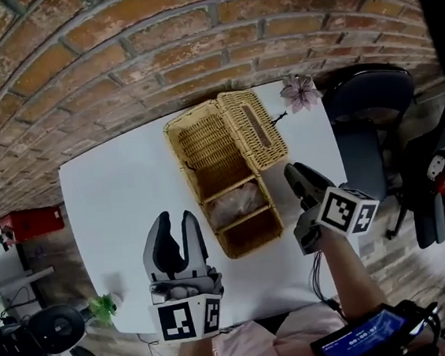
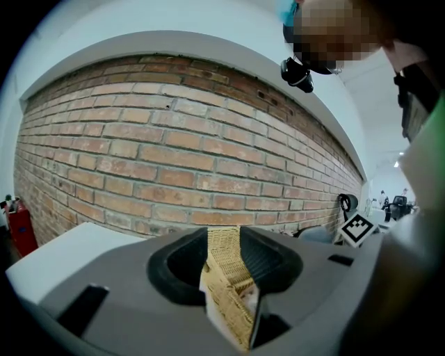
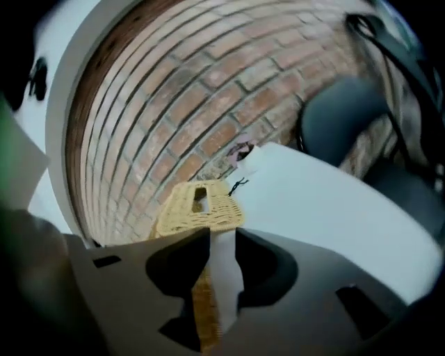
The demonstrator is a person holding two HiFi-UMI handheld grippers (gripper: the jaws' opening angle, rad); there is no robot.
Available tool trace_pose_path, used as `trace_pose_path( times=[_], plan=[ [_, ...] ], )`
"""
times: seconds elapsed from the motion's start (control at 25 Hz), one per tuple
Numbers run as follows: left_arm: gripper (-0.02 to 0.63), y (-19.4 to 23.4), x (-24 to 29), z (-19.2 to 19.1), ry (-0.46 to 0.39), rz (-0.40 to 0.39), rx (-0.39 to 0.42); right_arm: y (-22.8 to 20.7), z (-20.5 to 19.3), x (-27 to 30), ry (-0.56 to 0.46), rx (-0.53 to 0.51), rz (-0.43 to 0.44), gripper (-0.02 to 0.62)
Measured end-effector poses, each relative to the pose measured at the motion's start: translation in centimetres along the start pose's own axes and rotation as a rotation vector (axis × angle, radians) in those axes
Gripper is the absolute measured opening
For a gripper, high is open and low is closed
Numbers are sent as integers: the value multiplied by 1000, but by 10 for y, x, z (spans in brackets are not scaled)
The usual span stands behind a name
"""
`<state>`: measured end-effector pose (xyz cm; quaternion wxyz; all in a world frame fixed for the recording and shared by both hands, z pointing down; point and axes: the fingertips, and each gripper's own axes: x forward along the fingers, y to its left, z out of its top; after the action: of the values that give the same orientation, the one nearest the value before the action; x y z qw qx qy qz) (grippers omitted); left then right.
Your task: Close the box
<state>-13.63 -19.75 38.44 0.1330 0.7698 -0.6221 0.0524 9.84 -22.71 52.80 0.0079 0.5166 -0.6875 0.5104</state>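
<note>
**Right tongs** (image 1: 295, 172): jaws partly apart, nothing between the pads. Only the bench (image 1: 113, 192) and some wicker show through the gap.

**Left tongs** (image 1: 175, 220): jaws wide apart, also holding nothing. The box (image 1: 255, 246) is sighted through the gap but is clear of the pads.

**Position of the box:** It lies between the two tongs, just left of the right pair and near the right of the left pair, touching neither. Its long axis runs away from the person, slanting left as it goes. It is open.

**Position of the lid:** The lid (image 1: 253, 126) is folded out along the box's right long side. Its edge is against the rim and its long axis is parallel to the box. It lies ahead of the right tongs and slightly to their left. The whole box is between the left tongs and the lid.

**Judgement:** The right tongs are nearer and better placed. The lid needs swinging leftward, over the box towards the left tongs.
</note>
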Motion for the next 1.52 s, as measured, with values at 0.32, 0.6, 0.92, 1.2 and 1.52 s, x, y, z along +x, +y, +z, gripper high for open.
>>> trace_pose_path(
  times=[0.32,0.6,0.92,1.2,1.52],
  plan=[
    [150,-2,-5,2,-4,-9,-14,2,-5,23,46,821,326,227],
    [150,4,-9,6,-18,14,-19,3,13,43,-5,888,379,184],
    [150,10,-15,10,-40,37,-37,8,36,24,-108,805,355,86],
    [150,10,-13,13,-51,42,-21,34,58,1,-163,632,362,48],
    [150,13,-8,27,-94,54,2,73,68,-17,-190,231,282,41]
  ],
)
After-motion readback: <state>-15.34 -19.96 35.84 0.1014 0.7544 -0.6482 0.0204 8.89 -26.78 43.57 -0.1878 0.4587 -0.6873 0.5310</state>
